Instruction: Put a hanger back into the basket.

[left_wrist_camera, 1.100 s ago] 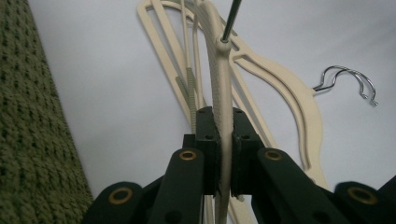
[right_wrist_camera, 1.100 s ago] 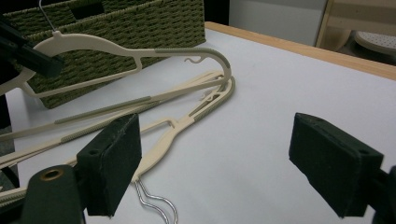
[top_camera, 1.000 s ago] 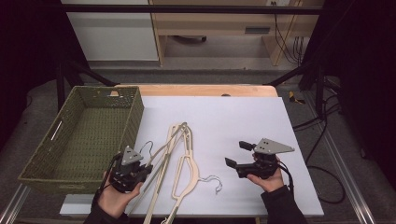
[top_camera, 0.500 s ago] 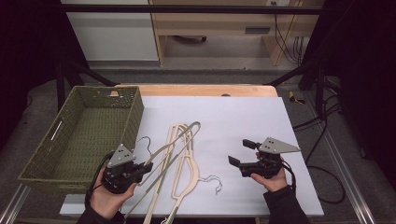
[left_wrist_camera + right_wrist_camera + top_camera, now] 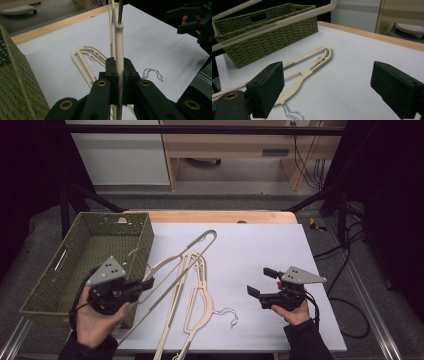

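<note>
Beside the woven basket [image 5: 47, 285], the left gripper [image 5: 145, 284] clamps 1 cream hanger [image 5: 172, 267] at its neck, tilted off the table [image 5: 260, 245]. Second hanger [image 5: 197, 302] lies flat (untouched). Right gripper [image 5: 257, 282] hangs wide, empty, its jaws just opened further. Basket empty; both hangers left to place.

I count two cream hangers: one lifted hanger [image 5: 176, 265] and one flat hanger [image 5: 196, 302] on the counter [image 5: 270, 250]. One woven basket [image 5: 80, 255]. Two grippers, left gripper [image 5: 148, 283] and right gripper [image 5: 260, 282].
</note>
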Demonstrator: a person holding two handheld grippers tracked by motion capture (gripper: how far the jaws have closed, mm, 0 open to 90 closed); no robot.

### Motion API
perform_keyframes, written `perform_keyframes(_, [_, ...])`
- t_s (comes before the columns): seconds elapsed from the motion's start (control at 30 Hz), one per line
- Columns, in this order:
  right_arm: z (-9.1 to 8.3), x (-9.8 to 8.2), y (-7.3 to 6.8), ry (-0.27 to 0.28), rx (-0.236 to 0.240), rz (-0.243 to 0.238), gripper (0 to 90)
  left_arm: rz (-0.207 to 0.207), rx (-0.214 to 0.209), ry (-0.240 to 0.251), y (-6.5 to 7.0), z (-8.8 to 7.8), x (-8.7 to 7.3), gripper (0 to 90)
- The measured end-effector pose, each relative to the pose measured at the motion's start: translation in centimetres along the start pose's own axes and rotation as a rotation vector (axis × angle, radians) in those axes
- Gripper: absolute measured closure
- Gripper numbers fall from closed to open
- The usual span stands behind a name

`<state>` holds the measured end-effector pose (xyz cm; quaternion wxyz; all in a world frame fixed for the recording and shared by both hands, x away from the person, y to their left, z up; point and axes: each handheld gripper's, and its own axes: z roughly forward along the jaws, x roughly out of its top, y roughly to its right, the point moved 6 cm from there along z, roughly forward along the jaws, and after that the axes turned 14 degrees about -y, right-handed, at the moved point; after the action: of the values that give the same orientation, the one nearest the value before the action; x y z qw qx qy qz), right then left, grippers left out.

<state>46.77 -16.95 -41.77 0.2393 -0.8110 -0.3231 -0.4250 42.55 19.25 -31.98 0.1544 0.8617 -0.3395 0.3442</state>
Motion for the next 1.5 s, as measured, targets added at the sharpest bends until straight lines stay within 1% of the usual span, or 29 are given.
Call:
perform_keyframes(0.07, [0.1,0.0,0.0,-0.001,-0.005,-0.002,9.9,0.007,-0.019,0.0,-0.9,-0.6,0.7,85.5])
perform_keyframes(0.17, [0.2,0.0,0.1,0.001,-0.016,0.006,8.2,0.004,-0.028,0.004,-2.6,-1.4,1.6,85.5])
perform_keyframes(0.2, [0.2,0.0,0.1,0.0,-0.018,0.007,7.9,0.01,-0.02,0.002,-3.3,-1.7,1.8,85.5])
perform_keyframes(0.23, [0.2,0.0,0.1,0.001,-0.021,0.008,7.4,0.004,-0.017,0.003,-4.1,-2.0,2.1,85.4])
perform_keyframes(0.3, [0.2,0.0,0.2,0.003,-0.029,0.012,6.8,0.001,-0.007,0.005,-5.3,-2.4,2.3,85.4])
perform_keyframes(0.33, [0.2,0.0,0.2,0.005,-0.031,0.012,6.4,-0.011,-0.013,0.007,-5.9,-2.5,2.4,85.5])
perform_keyframes(0.43, [0.1,0.1,0.3,0.01,-0.043,0.023,5.3,-0.03,-0.005,0.011,-7.9,-3.0,2.6,85.4])
perform_keyframes(0.53, [0.1,0.0,0.4,0.011,-0.049,0.027,5.1,-0.048,0.023,0.009,-9.7,-3.4,2.8,85.4])
perform_keyframes(0.57, [0.1,0.0,0.5,0.012,-0.05,0.027,5.2,-0.046,0.032,0.004,-10.3,-3.6,2.8,85.4])
perform_keyframes(0.67, [0.0,0.0,0.6,0.009,-0.055,0.033,4.4,-0.07,0.047,0.008,-12.0,-3.6,2.7,85.4])
perform_keyframes(0.73, [0.0,0.0,0.6,0.009,-0.06,0.036,4.3,-0.074,0.057,-0.001,-13.2,-3.5,2.4,85.5])
perform_keyframes(0.8, [-0.1,0.0,0.6,0.008,-0.062,0.038,4.2,-0.077,0.063,-0.013,-14.1,-3.3,2.1,85.4])
perform_keyframes(0.9, [0.0,0.0,0.7,0.005,-0.066,0.034,4.3,-0.071,0.078,-0.027,-15.5,-3.0,1.5,85.4])
perform_keyframes(1.03, [0.1,-0.2,0.7,-0.003,-0.06,0.031,4.2,-0.093,0.094,-0.011,-17.1,-3.1,0.6,85.4])
perform_keyframes(1.2, [0.3,-0.2,0.7,-0.003,-0.061,0.032,4.2,-0.11,0.105,-0.004,-18.7,-3.3,-0.4,85.4])
perform_keyframes(1.23, [0.3,-0.2,0.7,-0.004,-0.062,0.031,4.2,-0.111,0.116,-0.002,-19.1,-3.4,-0.6,85.4])
perform_keyframes(1.27, [0.3,-0.2,0.7,-0.008,-0.061,0.033,4.2,-0.114,0.118,0.001,-19.3,-3.5,-0.8,85.4])
perform_keyframes(1.4, [0.3,-0.3,0.7,-0.013,-0.059,0.036,4.2,-0.138,0.136,0.007,-20.6,-3.9,-1.5,85.4])
perform_keyframes(1.47, [0.4,-0.3,0.7,-0.013,-0.061,0.035,4.2,-0.15,0.139,-0.001,-21.1,-4.0,-2.1,85.4])
perform_keyframes(1.5, [0.4,-0.3,0.7,-0.013,-0.06,0.035,4.2,-0.149,0.145,-0.008,-21.4,-4.0,-2.4,85.4])
